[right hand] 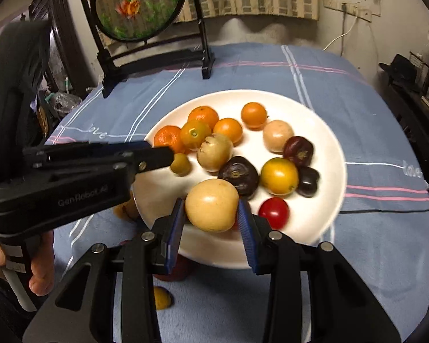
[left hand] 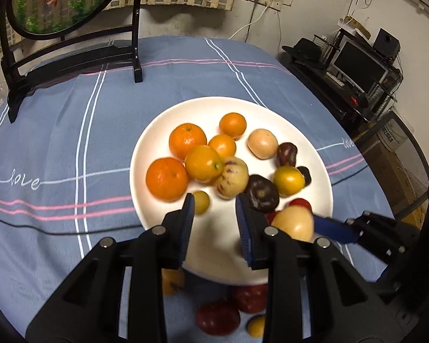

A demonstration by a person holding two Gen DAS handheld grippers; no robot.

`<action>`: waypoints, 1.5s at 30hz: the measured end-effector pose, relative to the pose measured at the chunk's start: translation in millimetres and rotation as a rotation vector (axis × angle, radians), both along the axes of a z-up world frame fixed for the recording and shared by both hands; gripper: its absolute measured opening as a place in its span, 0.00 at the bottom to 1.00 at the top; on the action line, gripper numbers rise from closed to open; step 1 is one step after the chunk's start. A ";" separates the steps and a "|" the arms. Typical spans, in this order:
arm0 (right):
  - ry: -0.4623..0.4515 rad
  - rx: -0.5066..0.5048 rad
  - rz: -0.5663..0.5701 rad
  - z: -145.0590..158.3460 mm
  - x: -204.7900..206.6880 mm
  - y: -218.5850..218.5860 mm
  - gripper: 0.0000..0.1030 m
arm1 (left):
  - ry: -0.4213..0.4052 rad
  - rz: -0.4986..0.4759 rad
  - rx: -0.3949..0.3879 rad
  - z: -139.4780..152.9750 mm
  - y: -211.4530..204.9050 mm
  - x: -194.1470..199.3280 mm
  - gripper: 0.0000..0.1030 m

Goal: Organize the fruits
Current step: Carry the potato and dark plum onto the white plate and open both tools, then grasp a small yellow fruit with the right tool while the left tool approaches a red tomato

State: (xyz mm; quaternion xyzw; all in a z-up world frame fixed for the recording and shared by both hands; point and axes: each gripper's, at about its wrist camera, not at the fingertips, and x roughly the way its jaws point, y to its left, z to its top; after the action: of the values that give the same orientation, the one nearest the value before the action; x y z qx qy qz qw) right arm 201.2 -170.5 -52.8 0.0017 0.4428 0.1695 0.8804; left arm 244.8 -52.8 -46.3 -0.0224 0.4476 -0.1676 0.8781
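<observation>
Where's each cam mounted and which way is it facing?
Left wrist: on the left gripper, angled down at the white plate; own empty fingers show, the right gripper at right.
Right wrist: on the right gripper, angled down at the plate; pads clamp a pale yellow fruit; left gripper and hand at left.
Shared: plate, fruit.

A white plate (right hand: pixel 323 131) carries orange tangerines (left hand: pixel 166 179), a pale yellow fruit (right hand: pixel 211 205), dark purple fruits (right hand: pixel 238 175) and a red tomato (right hand: pixel 274 212). The tablecloth (left hand: pixel 57 148) is blue-grey with white and pink stripes. Gripper pads (right hand: pixel 244 225) are blue.
</observation>
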 end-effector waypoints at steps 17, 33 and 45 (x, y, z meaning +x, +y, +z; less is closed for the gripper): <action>-0.097 -0.022 -0.100 30.5 -69.7 -34.7 0.61 | -0.124 0.044 -0.068 41.1 38.8 -81.3 0.39; 0.042 -0.002 0.026 -9.2 -119.2 19.5 0.61 | -0.096 0.167 -0.031 -1.6 104.1 -174.4 0.70; 0.083 -0.088 0.058 -41.1 -85.8 50.5 0.41 | -0.072 0.201 -0.055 -4.8 126.4 -180.2 0.77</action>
State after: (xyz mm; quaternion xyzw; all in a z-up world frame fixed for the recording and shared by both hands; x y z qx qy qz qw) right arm 115.4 -119.9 -94.0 -0.0430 0.4858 0.1749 0.8553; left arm 64.6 73.6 -51.1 -0.0852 0.4067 -0.0916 0.9050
